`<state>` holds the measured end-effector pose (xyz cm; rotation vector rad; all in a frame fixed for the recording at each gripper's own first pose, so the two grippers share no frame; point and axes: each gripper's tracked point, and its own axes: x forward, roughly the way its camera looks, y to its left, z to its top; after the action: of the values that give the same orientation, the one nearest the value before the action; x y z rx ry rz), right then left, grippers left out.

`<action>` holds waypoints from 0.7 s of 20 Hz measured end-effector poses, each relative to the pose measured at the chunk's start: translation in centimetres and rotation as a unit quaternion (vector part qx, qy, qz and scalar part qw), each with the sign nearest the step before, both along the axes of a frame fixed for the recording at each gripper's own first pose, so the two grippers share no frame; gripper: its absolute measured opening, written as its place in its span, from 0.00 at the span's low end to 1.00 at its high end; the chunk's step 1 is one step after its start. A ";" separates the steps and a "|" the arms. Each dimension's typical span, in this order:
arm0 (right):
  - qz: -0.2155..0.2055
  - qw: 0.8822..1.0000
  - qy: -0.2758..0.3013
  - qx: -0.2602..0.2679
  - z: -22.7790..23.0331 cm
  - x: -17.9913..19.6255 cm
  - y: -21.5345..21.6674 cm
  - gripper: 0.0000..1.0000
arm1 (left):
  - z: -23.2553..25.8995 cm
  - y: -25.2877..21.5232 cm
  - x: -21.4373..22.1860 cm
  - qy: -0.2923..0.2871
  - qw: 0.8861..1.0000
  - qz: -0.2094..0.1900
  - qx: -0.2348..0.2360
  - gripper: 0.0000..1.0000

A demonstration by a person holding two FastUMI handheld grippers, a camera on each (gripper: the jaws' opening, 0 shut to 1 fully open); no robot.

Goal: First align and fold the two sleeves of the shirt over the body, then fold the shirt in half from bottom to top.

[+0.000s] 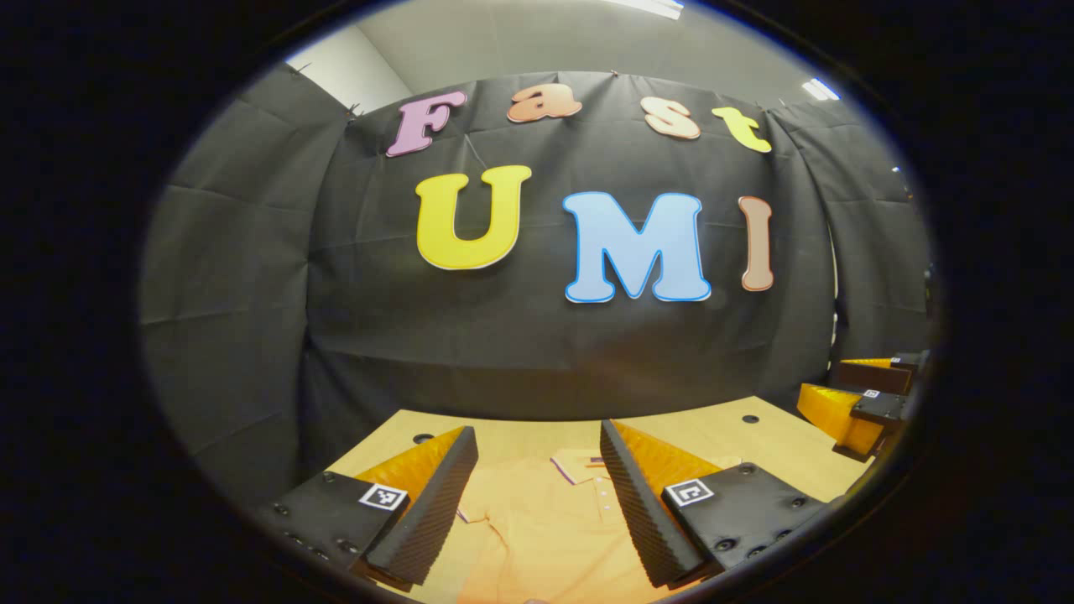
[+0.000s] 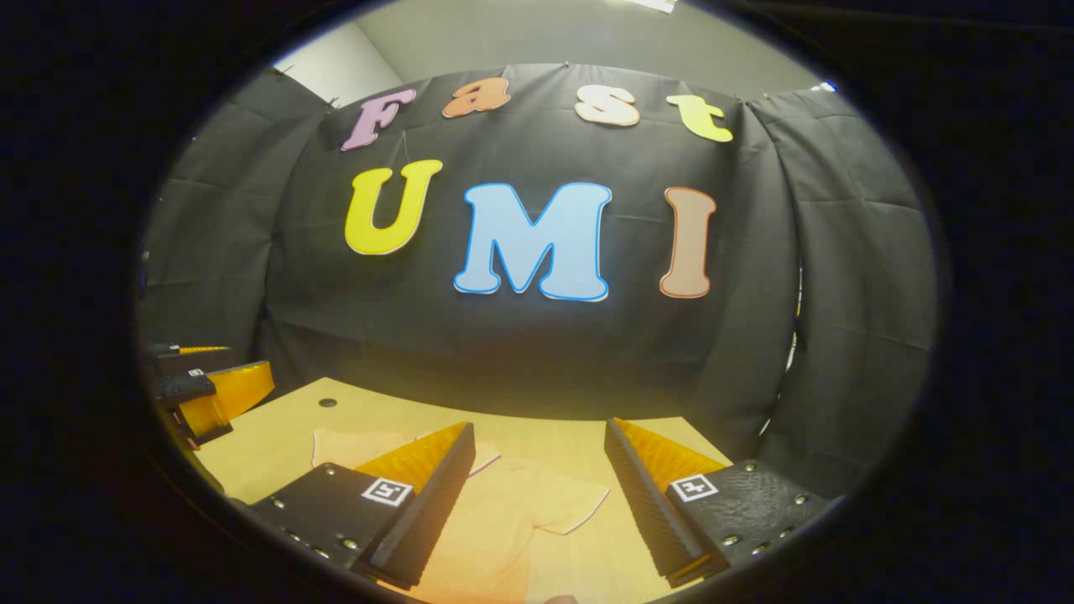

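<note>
An orange short-sleeved shirt lies flat on the wooden table, its collar toward the far wall. My left gripper hovers open above the shirt's chest, just short of the collar, nothing between its fingers. In the right gripper view the shirt spreads below my right gripper, which is open over the sleeve that sticks out to the side. The right gripper also appears at the right edge of the left gripper view, and the left gripper at the left edge of the right gripper view.
The table ends close to the black cloth wall behind it. Small round holes mark the tabletop near its far corners, one hole at the left in the right gripper view.
</note>
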<state>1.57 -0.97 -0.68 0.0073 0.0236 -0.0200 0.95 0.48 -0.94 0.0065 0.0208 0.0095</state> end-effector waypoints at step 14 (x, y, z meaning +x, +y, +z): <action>-0.009 0.998 0.064 0.013 -5.9 6.3 -2.9 0.96 | -0.8 0.4 0.0 0.010 1.000 0.022 0.006 0.95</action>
<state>7.88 -3.82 -6.57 0.0319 0.1510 -0.0373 0.96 0.87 -1.78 0.0174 0.0416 0.0534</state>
